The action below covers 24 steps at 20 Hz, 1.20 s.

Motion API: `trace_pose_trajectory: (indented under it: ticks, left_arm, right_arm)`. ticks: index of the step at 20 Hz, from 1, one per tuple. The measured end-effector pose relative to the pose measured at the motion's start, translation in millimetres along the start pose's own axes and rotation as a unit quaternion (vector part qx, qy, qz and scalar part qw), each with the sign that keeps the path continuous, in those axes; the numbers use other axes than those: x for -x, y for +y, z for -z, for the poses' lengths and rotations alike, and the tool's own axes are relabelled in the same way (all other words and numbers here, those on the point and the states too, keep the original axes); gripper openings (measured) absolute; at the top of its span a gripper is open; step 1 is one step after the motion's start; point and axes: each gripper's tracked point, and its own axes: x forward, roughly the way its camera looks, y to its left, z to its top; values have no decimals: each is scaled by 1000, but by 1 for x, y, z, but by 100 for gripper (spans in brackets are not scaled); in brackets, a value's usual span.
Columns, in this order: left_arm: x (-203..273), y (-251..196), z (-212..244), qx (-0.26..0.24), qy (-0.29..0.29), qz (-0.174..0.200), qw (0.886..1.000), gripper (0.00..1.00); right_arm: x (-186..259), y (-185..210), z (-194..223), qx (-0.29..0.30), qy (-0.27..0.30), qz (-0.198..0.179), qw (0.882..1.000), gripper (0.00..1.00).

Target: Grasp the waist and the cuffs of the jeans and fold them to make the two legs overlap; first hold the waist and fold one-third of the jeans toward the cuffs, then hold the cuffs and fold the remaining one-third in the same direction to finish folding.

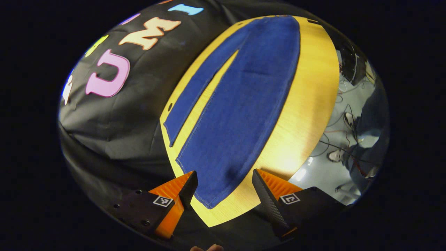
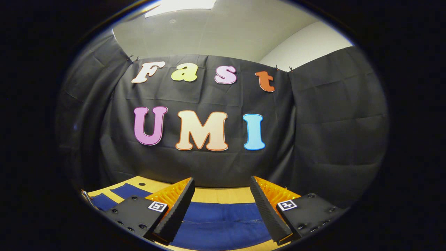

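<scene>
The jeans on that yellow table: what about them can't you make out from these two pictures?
- Waist: in the left gripper view the jeans run to the far table edge, too small and bent by the lens to show a waistband.
- Near cuff: the left gripper fingers cover its corners.
- Whole shape: in the right gripper view the right gripper and the picture's lower edge leave one strip of denim.
- Underside: hidden by the cloth itself.

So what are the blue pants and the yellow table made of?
The pants look like denim: dull deep blue cloth with pale stitched seams along the legs, lying limp and flat. The table looks like light wood or a wood-look board, smooth and a bit shiny, with fine straight grain lines and a bright glare spot.
</scene>
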Motion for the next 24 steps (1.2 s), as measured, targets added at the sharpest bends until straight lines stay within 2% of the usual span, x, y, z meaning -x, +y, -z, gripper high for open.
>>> trace_pose_trajectory:
  ticks: [1,2,8,9,10,11,13,15,17,20,22,24]
  left_arm:
    - [-3,0,2,-12,2,0,1000,100]
    - [-6,1,-5,-23,-2,-1,1000,89]
    - [-31,13,-17,-70,-18,-1,997,87]
    - [-35,13,-18,-77,-22,11,997,86]
    - [-40,4,-16,-69,-18,35,997,75]
    - [-43,-3,-15,-58,-16,46,997,56]
    - [-42,-5,-17,-70,-14,45,996,17]
    - [-39,-3,-16,-58,-12,20,998,3]
    - [-40,-2,-14,-52,-16,17,998,0]
    - [-36,-8,-15,-20,-10,38,999,0]
    - [-35,-10,-13,-6,-5,52,999,0]
    - [-35,-10,-14,-11,1,56,998,0]
  right_arm:
    - [1,-4,0,2,1,5,1000,100]
    - [1,-7,0,5,1,10,1000,100]
    - [13,-27,-2,14,2,41,999,99]
    - [15,-29,-2,14,4,45,999,98]
    - [18,-32,-1,15,5,48,999,98]
    - [21,-34,-2,15,5,52,999,96]
    - [24,-41,-4,21,4,58,998,98]
    - [25,-48,-2,28,6,58,998,98]
    - [22,-58,3,44,13,53,998,100]
    - [16,-93,19,101,35,52,993,100]
    - [12,-121,29,161,48,52,984,98]
    - [10,-147,47,227,64,41,971,99]
